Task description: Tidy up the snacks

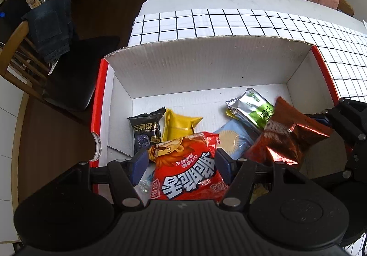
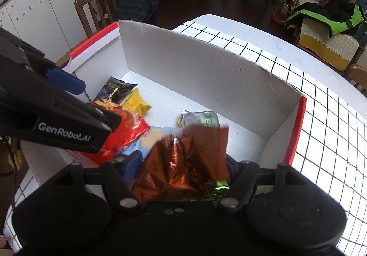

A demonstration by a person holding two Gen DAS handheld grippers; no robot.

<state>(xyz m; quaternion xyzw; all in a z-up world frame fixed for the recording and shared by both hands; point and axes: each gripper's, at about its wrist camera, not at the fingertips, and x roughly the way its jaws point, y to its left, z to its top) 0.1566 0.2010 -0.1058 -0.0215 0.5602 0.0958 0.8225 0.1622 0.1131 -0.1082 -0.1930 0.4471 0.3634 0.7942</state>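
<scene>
A white cardboard box [image 1: 206, 65] with red outer edges stands on the table. My left gripper [image 1: 181, 164] is shut on a red snack bag [image 1: 185, 178], low over the box's near side, with its blue pads against both sides of the bag. To its right, a copper foil bag [image 2: 183, 164] sits between the fingers of my right gripper [image 2: 183, 166]. That gripper's jaws stand wide and the bag's top edge is blurred. On the box floor lie a black packet [image 1: 145, 132], a yellow packet [image 1: 179, 125], a silver-green packet [image 1: 252, 107] and a pale blue packet [image 1: 231, 139].
The box rests on a black-and-white checked cloth [image 1: 252, 22] covering a white table. A wooden chair draped with jeans [image 1: 50, 26] and a black seat [image 1: 75, 72] stand left of the table. White cabinets [image 2: 34, 4] stand beyond the chair. The far half of the box floor [image 1: 195, 100] is bare.
</scene>
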